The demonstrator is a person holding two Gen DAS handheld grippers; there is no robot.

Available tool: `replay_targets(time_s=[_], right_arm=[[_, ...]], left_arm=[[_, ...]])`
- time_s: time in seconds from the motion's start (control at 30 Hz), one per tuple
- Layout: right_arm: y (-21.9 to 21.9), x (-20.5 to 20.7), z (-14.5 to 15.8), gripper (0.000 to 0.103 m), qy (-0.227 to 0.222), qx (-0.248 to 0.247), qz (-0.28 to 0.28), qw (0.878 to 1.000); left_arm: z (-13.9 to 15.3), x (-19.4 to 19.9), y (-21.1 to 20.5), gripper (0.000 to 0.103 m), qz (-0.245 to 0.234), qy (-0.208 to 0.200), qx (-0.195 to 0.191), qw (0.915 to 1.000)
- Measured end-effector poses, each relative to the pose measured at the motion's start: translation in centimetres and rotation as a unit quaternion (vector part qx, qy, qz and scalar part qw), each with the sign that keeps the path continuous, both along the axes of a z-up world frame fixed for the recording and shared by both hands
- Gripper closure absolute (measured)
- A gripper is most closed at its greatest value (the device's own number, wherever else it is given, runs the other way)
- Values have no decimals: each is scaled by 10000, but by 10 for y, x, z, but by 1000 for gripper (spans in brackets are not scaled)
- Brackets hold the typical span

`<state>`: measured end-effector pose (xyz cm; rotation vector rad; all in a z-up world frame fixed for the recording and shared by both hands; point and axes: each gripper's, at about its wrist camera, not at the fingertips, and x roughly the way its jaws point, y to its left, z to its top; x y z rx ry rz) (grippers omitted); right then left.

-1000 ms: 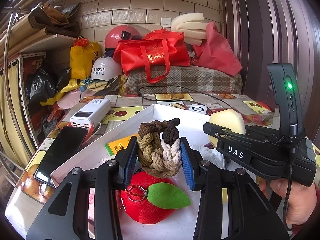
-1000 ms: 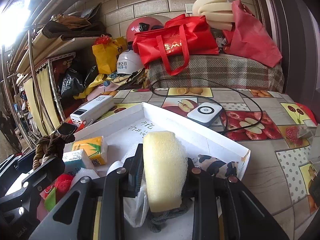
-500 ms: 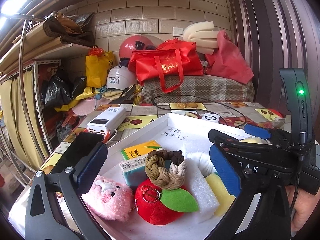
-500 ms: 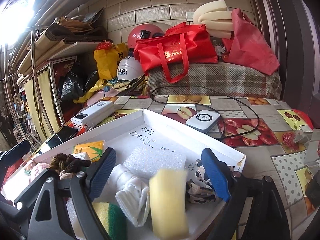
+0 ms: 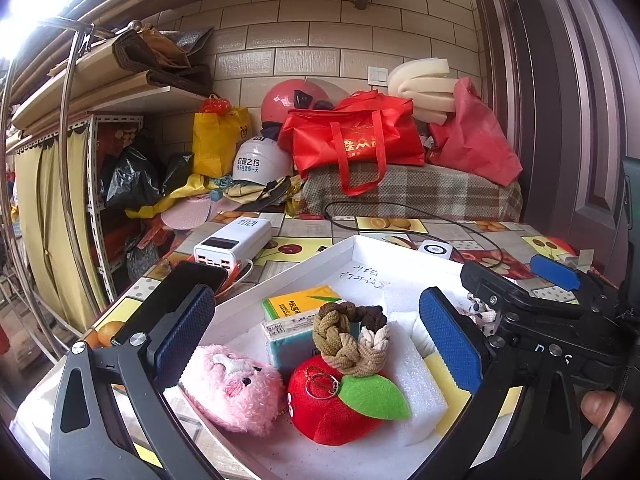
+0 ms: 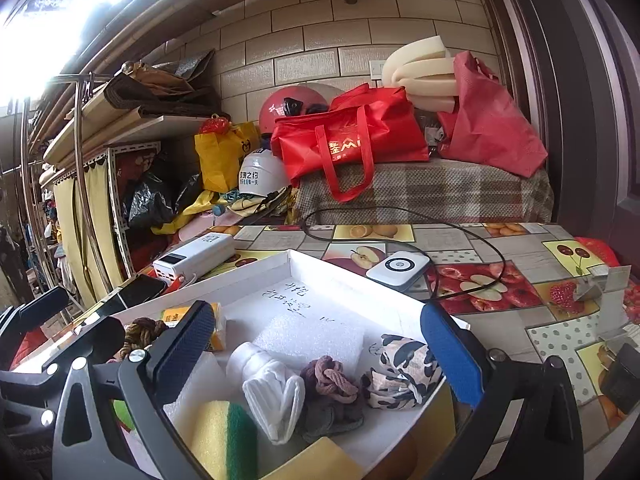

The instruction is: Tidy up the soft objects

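Observation:
A white tray (image 5: 280, 280) holds soft objects. In the left wrist view a braided hair tie (image 5: 350, 338) rests on a red plush apple (image 5: 332, 404), beside a pink plush toy (image 5: 232, 388) and white foam (image 5: 416, 380). My left gripper (image 5: 316, 340) is open and empty above them. In the right wrist view the tray (image 6: 340, 272) holds a yellow-green sponge (image 6: 224, 436), a white cloth (image 6: 272, 392), a mauve scrunchie (image 6: 328, 380), a patterned scrunchie (image 6: 400, 376) and a yellow sponge (image 6: 320, 462) at the near edge. My right gripper (image 6: 320, 352) is open and empty above them.
A tissue pack (image 5: 296, 308) lies in the tray. A white power bank (image 5: 232, 242), a black phone (image 5: 188, 284), a small white device (image 6: 398, 270) and a black cable (image 6: 460, 232) lie on the fruit-patterned table. Bags and helmets are piled behind.
Both grippers opened. The left let go of the braided hair tie onto the red apple. The right let go of the yellow sponge into the tray. Both have drawn back and up.

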<state>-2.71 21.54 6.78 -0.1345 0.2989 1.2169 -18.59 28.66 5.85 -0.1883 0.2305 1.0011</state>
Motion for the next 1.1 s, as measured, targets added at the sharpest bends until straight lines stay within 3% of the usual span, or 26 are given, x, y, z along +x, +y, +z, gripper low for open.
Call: replay_targets(time_s=[0.13, 0.33, 0.87, 1.1], right_arm=[[-8, -1, -1, 0, -84, -109, -125, 9998], [-28, -1, -1, 0, -220, -128, -750, 9969], [-99, 0, -2, 0, -153, 55, -755, 9970], [-133, -6, -4, 0, -310, -131, -674, 9972]], left_arm=[[-1, 2, -8, 0, 12, 89, 43, 10000], [-1, 3, -23, 0, 59, 122, 40, 9999], [-4, 3, -78, 0, 86, 263, -118, 9995], [-7, 8, -105, 0, -80, 365, -267, 9989]])
